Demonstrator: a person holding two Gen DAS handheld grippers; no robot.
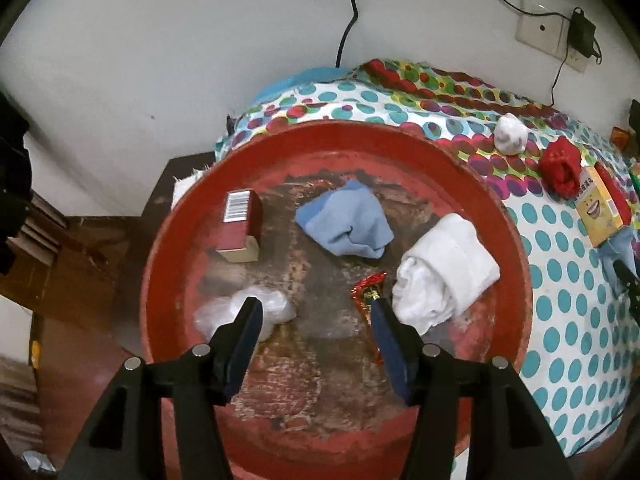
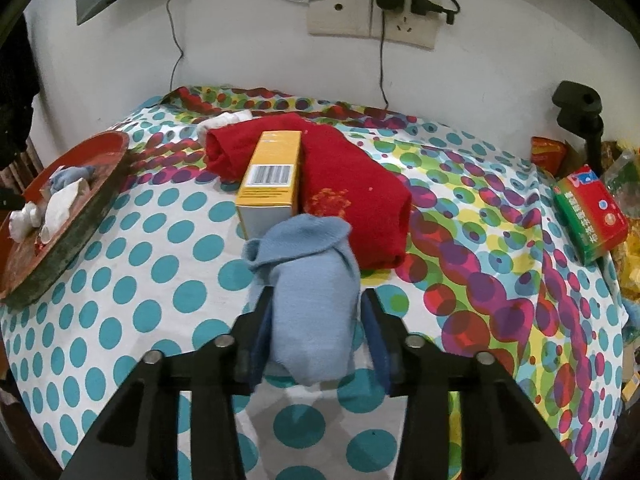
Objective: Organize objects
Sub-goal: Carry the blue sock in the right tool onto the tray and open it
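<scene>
A: What are the right tongs (image 2: 316,304) doing?
B: They're closed on a rolled blue sock (image 2: 310,296), lying on the dotted cloth of the counter (image 2: 140,280), just in front of a yellow box (image 2: 270,178) and a red cloth (image 2: 360,200).
A: And the left tongs (image 1: 316,312)?
B: Spread wide with nothing between them, over the red tray (image 1: 400,148). In it lie a white sock roll (image 1: 444,268), a blue sock (image 1: 346,226), a red box (image 1: 242,224), a clear bag (image 1: 256,308) and a red wrapper (image 1: 368,290).

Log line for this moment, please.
left gripper: open over red tray | right gripper: jaws around blue sock
</scene>
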